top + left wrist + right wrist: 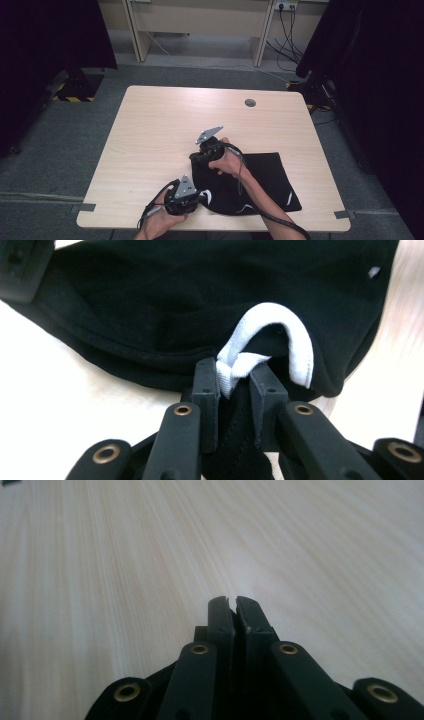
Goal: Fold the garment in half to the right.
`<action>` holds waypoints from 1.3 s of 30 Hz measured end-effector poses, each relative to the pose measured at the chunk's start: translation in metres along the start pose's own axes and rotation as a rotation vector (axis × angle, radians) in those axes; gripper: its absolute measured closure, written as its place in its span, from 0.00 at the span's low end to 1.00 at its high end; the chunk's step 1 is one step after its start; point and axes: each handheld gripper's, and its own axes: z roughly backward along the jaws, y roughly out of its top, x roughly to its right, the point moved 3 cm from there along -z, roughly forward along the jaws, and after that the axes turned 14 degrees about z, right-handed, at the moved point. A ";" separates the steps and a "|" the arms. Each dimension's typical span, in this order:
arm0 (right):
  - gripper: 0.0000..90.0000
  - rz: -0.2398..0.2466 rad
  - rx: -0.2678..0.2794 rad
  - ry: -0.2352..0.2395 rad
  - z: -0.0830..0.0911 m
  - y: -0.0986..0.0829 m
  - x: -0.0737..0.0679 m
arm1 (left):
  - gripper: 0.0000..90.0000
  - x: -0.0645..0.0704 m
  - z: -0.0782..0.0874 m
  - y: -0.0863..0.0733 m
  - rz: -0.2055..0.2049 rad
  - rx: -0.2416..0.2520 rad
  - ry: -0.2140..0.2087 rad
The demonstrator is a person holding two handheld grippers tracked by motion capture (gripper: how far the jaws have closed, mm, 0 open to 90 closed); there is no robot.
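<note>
Lying crumpled on the near right part of the table (pixel 150 130): black garment (pixel 260 182), soft knit, with white trim (pixel 300 347) curling in a loop at its edge. Pinching that white trim and dark cloth, left gripper (pixel 235 377), jaws clamped on the fabric. Resting at the garment's far left corner, right gripper (pixel 234 602), jaws pressed together, possibly on nothing, hard to say.
</note>
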 end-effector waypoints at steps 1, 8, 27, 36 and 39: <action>0.96 -0.001 0.013 -0.004 0.004 0.003 0.001 | 0.85 -0.001 0.006 0.005 -0.002 0.017 -0.002; 0.96 0.015 0.131 -0.035 0.041 0.029 0.006 | 0.85 0.007 0.037 0.046 -0.063 0.096 -0.027; 0.95 -0.077 0.251 -0.137 0.149 -0.043 0.035 | 0.85 0.076 -0.024 0.120 -0.216 -0.024 -0.094; 0.82 -0.154 0.201 -0.195 0.171 -0.115 0.040 | 0.83 0.105 -0.084 0.115 -0.236 -0.108 -0.127; 0.67 -0.201 0.152 -0.237 0.174 -0.131 0.045 | 0.68 0.109 -0.095 0.111 -0.227 -0.106 -0.153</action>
